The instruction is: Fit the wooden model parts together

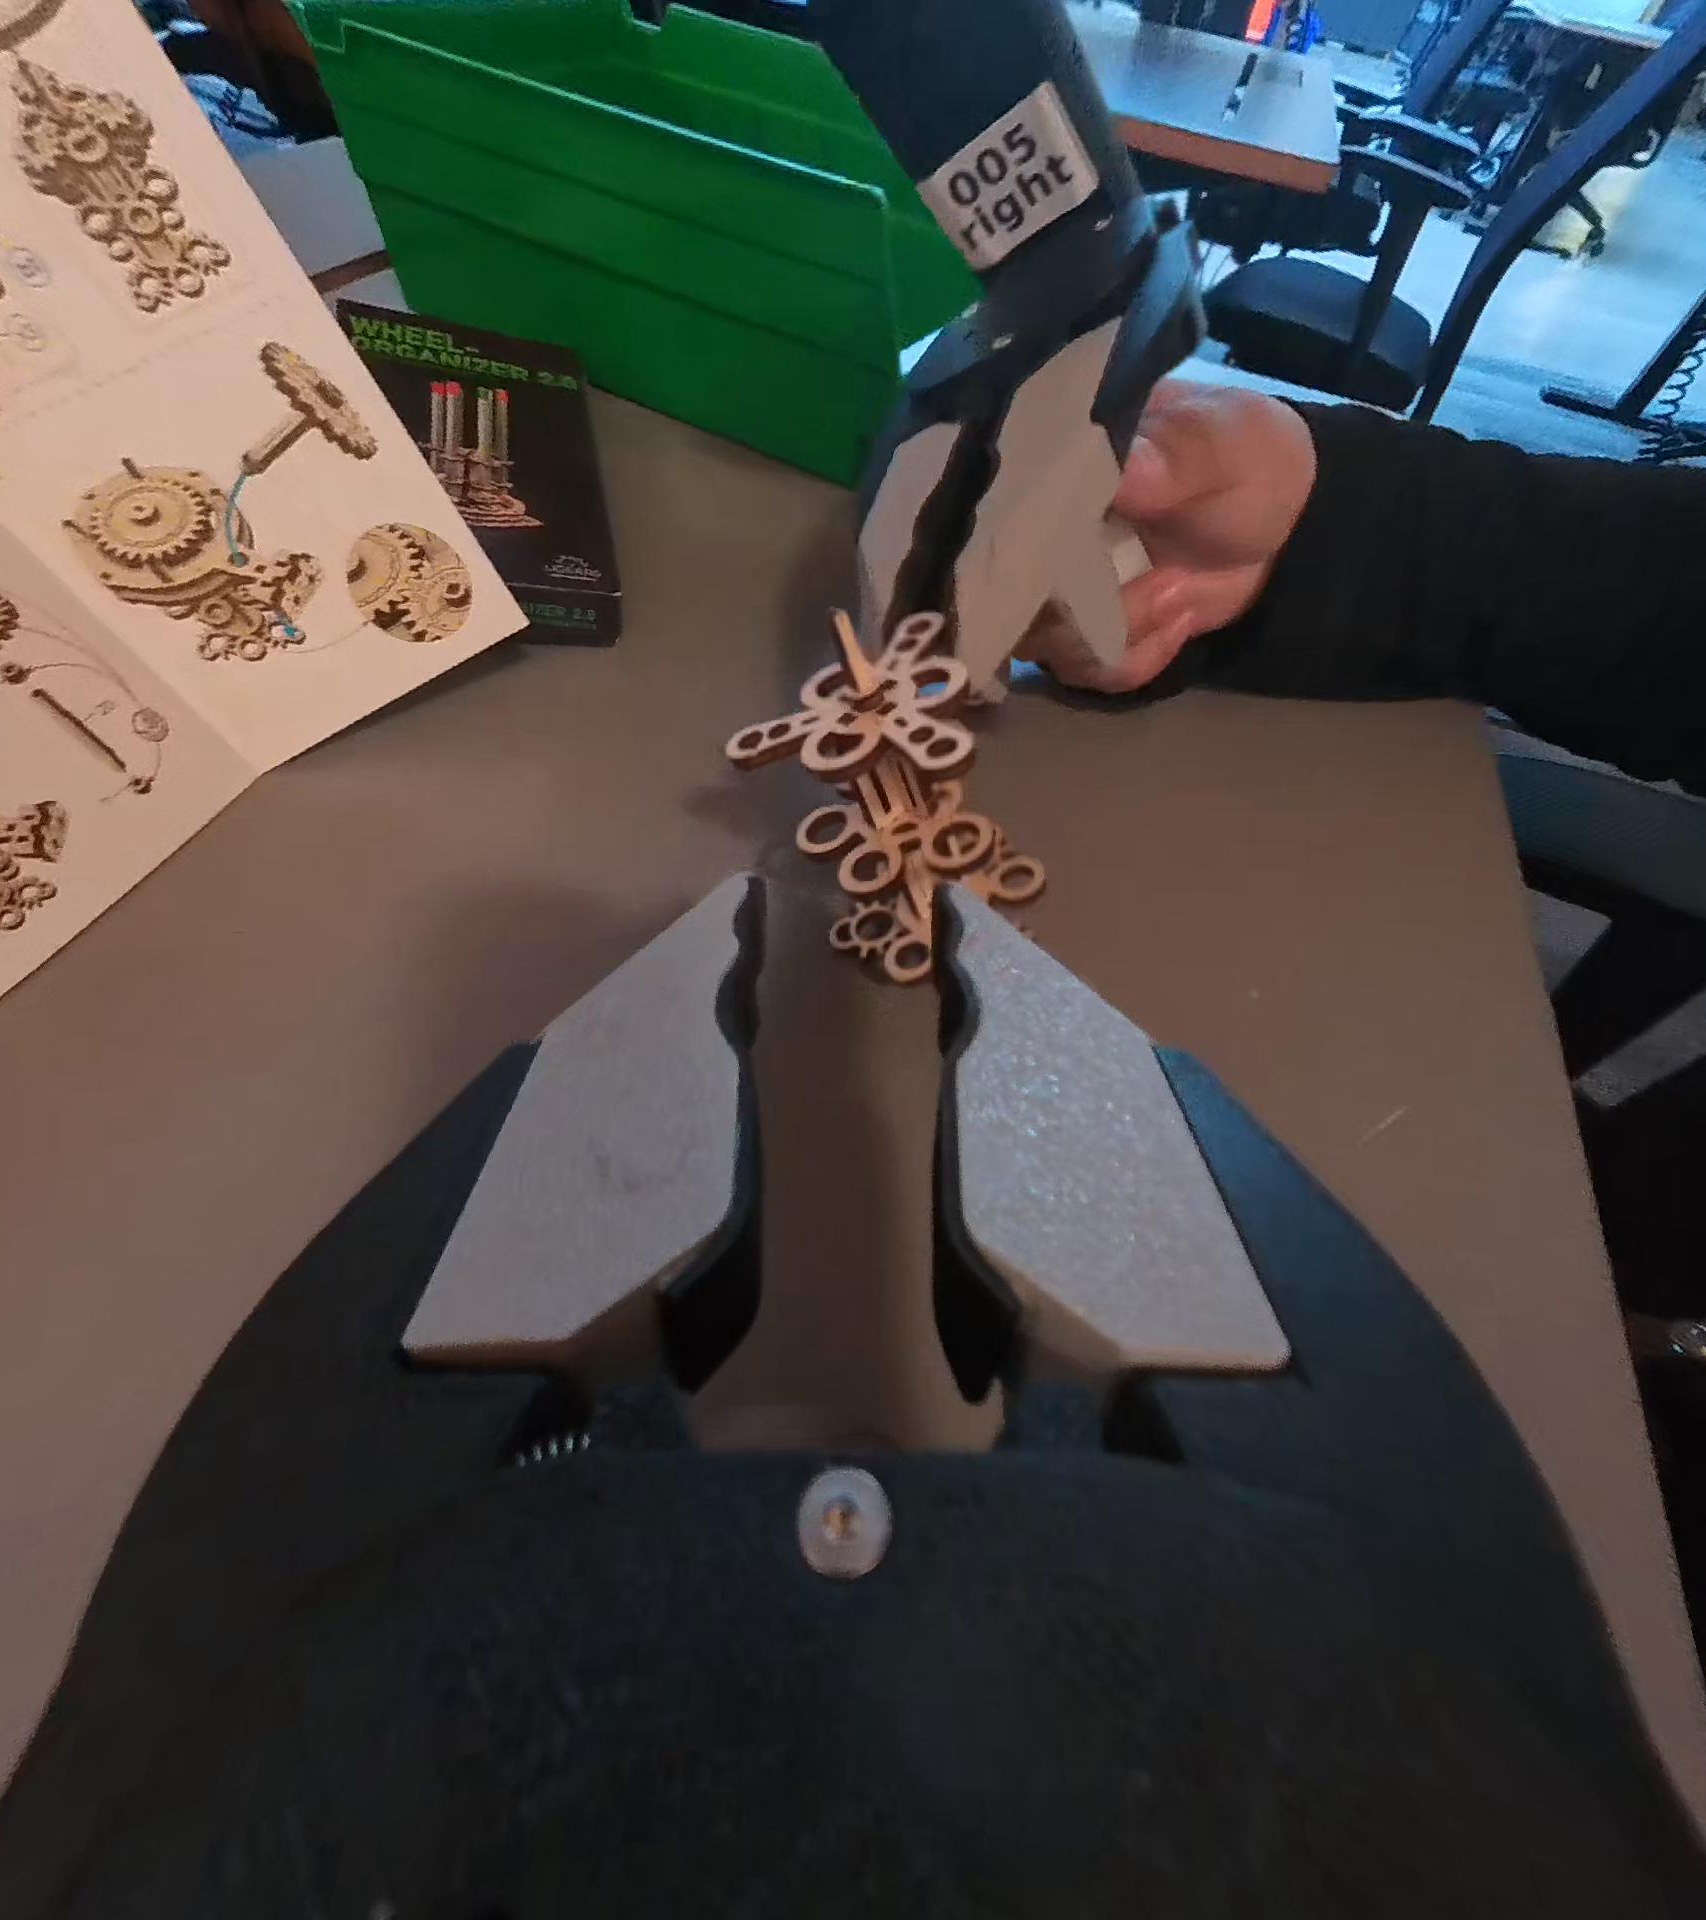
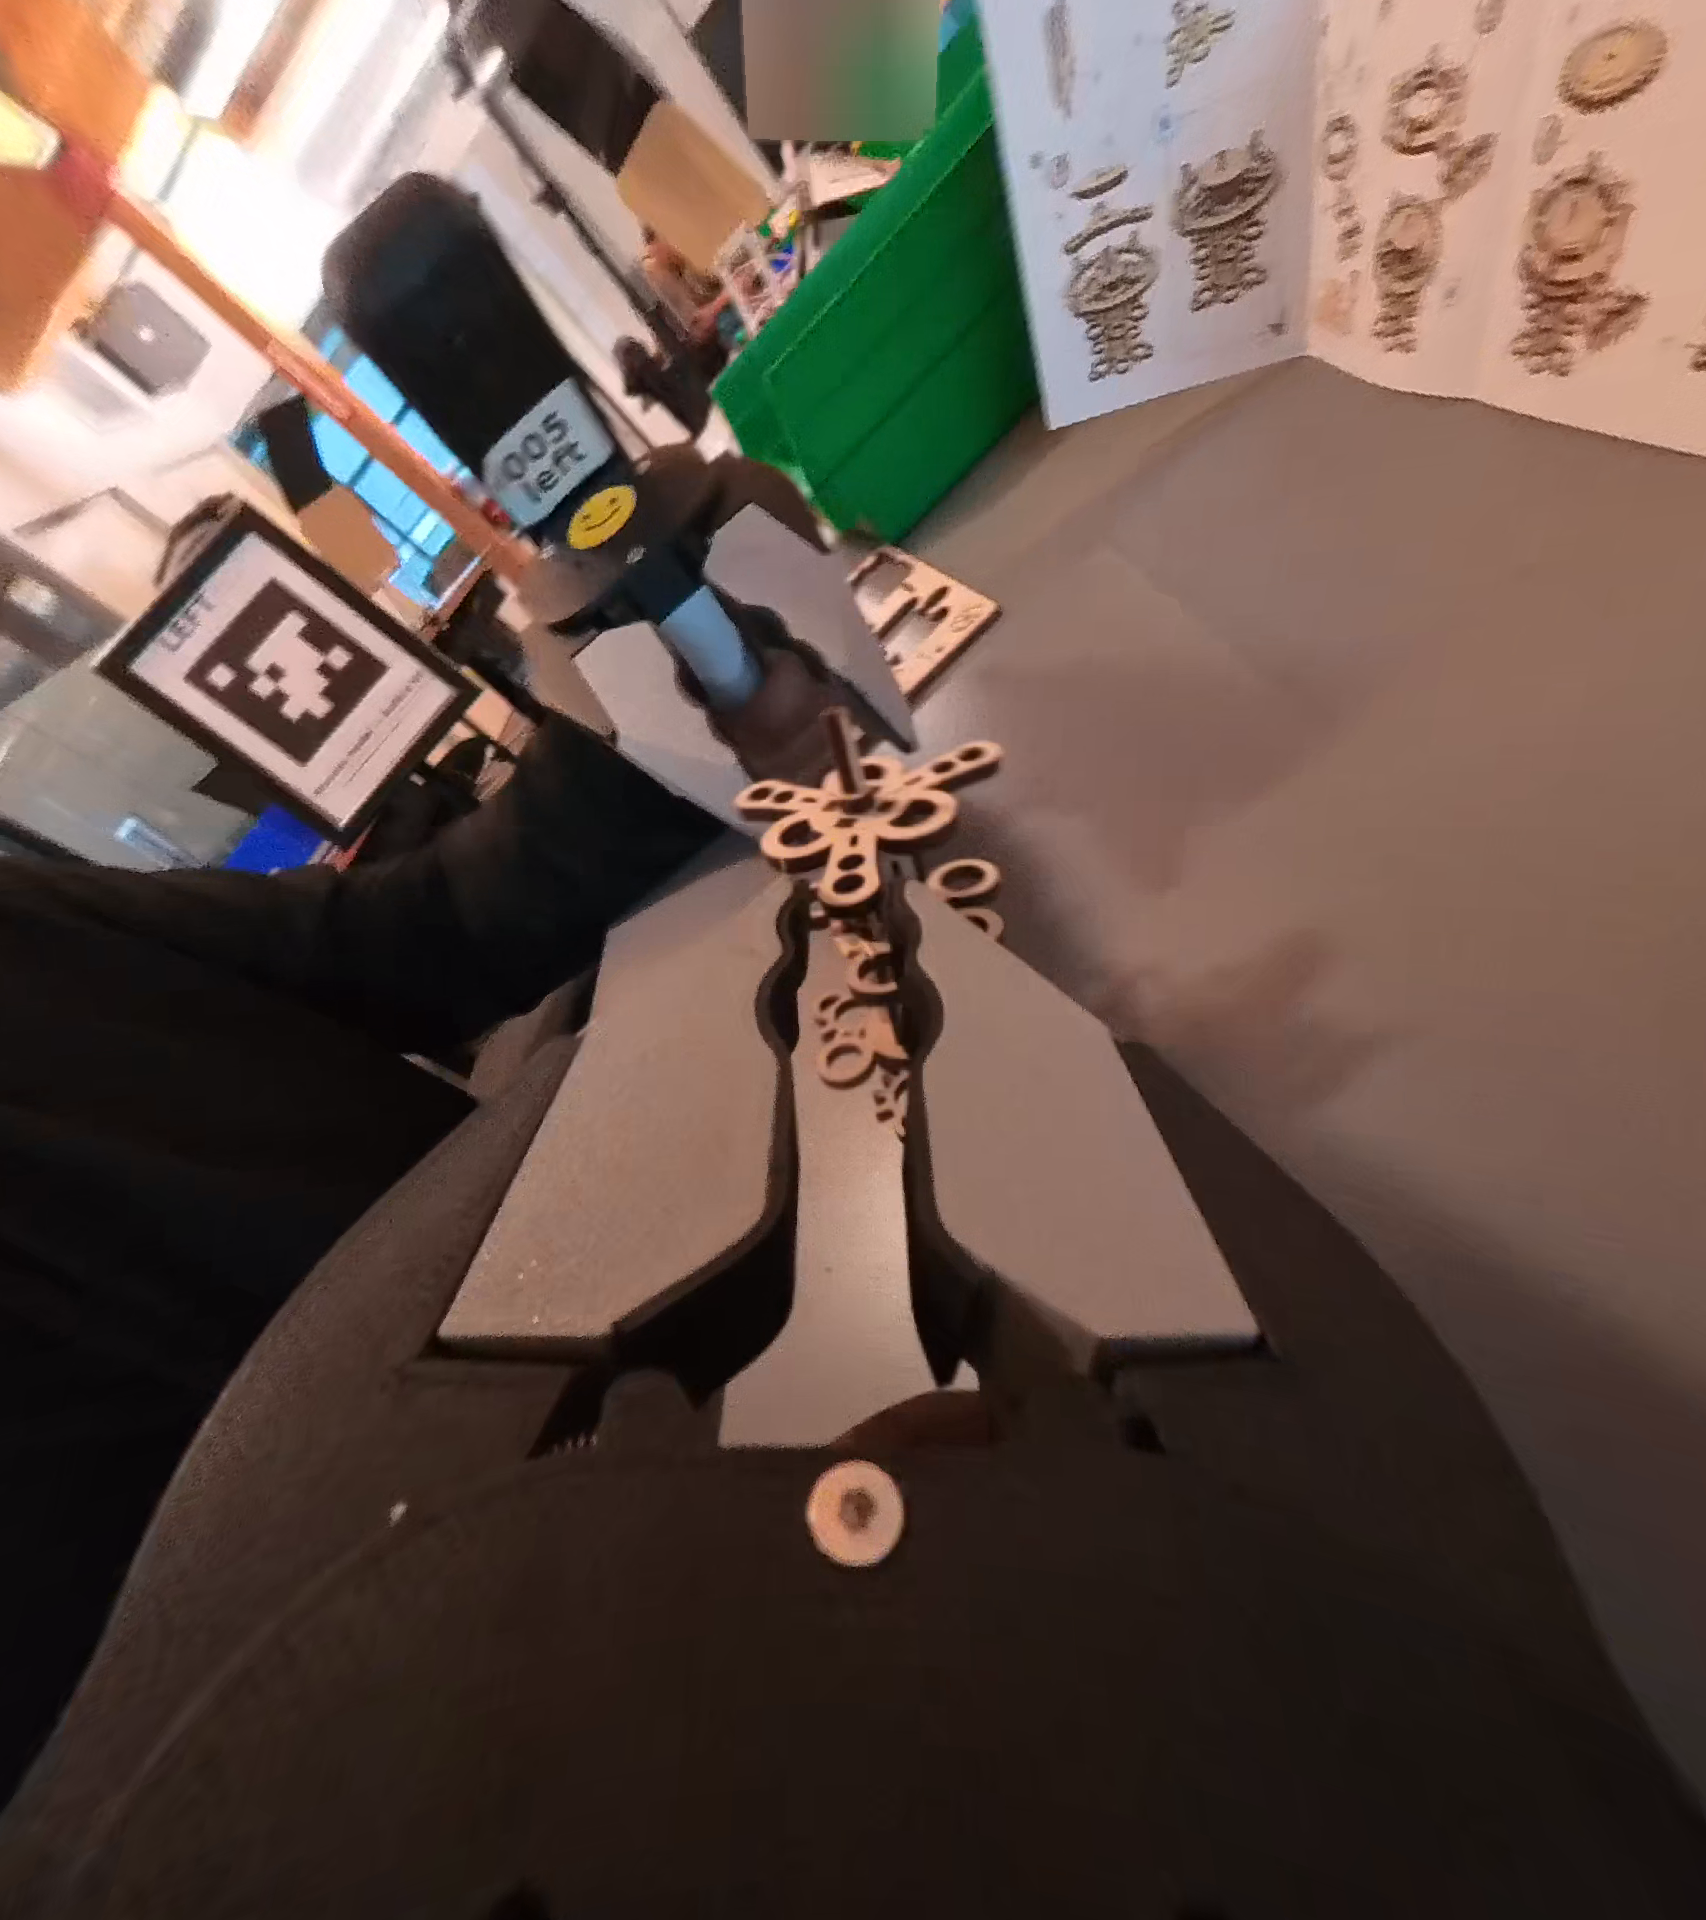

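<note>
A wooden model (image 1: 885,810) of stacked ring-pattern plates on a central shaft stands tilted on the grey table (image 1: 309,1039). Its top cross-shaped plate (image 2: 859,821) sits just past my right gripper's tips, and the lower plates show through the gap between the fingers. My right gripper (image 2: 859,909) comes down from above and is shut narrowly on the model near its top; it also shows in the left wrist view (image 1: 948,639). My left gripper (image 1: 847,899) is open and empty, its right fingertip (image 1: 948,914) against the lowest plates. It also shows in the right wrist view (image 2: 787,748).
A folded instruction sheet (image 1: 101,468) stands at the left with a dark box (image 1: 506,468) beside it. Green bins (image 1: 641,239) stand behind. A flat wooden part sheet (image 2: 922,618) lies near the bins. The table edge (image 1: 1524,935) runs along the right, with chairs beyond it. The tips of one gripper are about 5 cm away from the tips of the other.
</note>
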Tool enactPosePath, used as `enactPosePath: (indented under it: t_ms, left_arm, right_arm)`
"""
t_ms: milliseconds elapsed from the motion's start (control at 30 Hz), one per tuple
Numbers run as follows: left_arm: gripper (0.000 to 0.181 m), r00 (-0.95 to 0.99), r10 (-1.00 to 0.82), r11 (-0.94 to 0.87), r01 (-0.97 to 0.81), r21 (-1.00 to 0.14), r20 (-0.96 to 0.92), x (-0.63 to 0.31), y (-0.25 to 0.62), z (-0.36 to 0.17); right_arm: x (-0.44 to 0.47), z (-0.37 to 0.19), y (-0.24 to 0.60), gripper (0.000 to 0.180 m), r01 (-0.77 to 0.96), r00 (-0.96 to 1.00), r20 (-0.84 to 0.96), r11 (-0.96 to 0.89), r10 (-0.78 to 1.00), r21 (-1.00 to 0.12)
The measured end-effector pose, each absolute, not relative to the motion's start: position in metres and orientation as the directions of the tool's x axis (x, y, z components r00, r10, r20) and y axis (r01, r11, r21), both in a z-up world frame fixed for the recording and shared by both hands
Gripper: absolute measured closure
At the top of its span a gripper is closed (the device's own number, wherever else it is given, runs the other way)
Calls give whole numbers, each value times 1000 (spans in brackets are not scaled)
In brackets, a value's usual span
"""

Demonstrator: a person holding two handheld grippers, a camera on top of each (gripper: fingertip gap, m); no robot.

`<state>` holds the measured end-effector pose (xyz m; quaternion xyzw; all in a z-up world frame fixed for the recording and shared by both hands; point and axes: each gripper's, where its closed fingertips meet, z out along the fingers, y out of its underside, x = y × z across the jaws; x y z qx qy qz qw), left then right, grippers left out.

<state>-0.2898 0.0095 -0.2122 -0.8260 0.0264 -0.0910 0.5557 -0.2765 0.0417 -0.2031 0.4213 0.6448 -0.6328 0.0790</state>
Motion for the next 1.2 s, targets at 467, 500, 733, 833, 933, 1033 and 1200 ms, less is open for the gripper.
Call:
enactPosePath:
  t_ms: [467,500,733,833,933,1033,1200]
  left_arm:
    - [151,991,-113,-419,15,-908,68,-293,4,-219]
    - [151,991,-118,-415,6,-910,60,-291,3,-219]
    - [150,996,-65,-387,-81,-918,-61,-298,-8,-214]
    - [151,996,-24,-335,-92,-938,-89,-302,-15,-203]
    - [153,986,11,-324,-156,-933,-169,-309,-22,-198]
    - [153,972,44,-328,-203,-923,-229,-318,-30,-198]
    - [155,976,72,-318,-173,-932,-206,-328,-38,-196]
  right_arm:
    - [-277,-214,59,161,609,-632,-539,-74,556,-790]
    - [-275,-214,62,158,600,-641,-521,-55,563,-798]
    - [-268,-223,73,150,573,-656,-416,57,629,-817]
    - [-267,-223,75,149,547,-665,-350,111,660,-830]
    - [-269,-225,78,149,503,-664,-260,162,701,-849]
    - [-274,-223,80,147,453,-659,-181,193,730,-870]
    - [-279,-217,82,142,376,-643,-71,234,762,-897]
